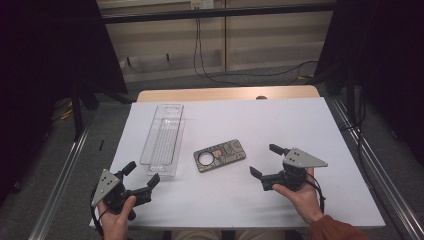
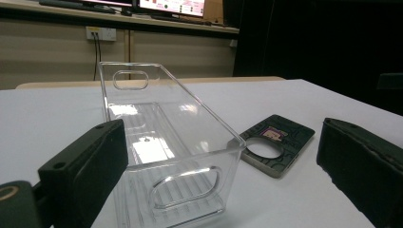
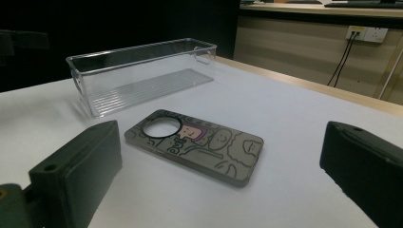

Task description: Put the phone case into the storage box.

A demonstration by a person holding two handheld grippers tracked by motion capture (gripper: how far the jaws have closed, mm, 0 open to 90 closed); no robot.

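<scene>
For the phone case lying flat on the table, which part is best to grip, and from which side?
Grip the phone case across its two long edges, near the middle, probably with the right tool, which is open and nearest. It lies flat, printed back up, so its thin edges are the only hold. Come from above, jaws pointing down. Its far side is apart from the clear bin.

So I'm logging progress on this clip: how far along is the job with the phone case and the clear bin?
Nothing looks done yet. The phone case lies flat on the white table, beside the clear bin, which holds nothing. In hand: the right gripper is open and faces the case without touching it; the left gripper is open near the bin's near end. Probably left: grasping the case and placing it in the bin.
</scene>
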